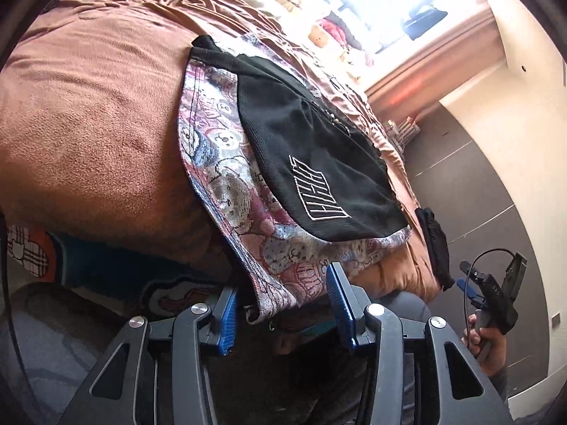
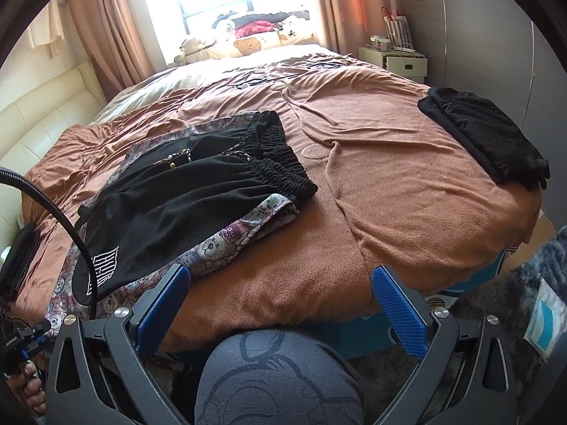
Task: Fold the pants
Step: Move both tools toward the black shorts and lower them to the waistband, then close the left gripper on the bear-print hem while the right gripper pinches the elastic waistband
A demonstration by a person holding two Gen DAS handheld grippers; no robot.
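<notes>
The pants (image 1: 304,141) are black mesh shorts with bear-patterned side panels and a white outlined logo, lying flat on the brown blanket (image 1: 99,113). In the right wrist view the pants (image 2: 198,198) lie left of centre, their elastic waistband toward the middle of the bed. My left gripper (image 1: 281,279) is at the near bed edge. A patterned hem corner hangs between its blue pads (image 1: 226,318), and neither pad presses on it. My right gripper (image 2: 280,270) stands wide open over the blanket's front edge, holding nothing. It also shows in the left wrist view as the right gripper (image 1: 489,272), held in a hand.
A second black folded garment (image 2: 485,141) lies at the bed's right edge. Pillows and plush toys (image 2: 248,42) sit by the window, with a white nightstand (image 2: 404,60) beside them. The person's knee (image 2: 280,372) is below my right gripper. A black cable (image 2: 71,219) crosses the left.
</notes>
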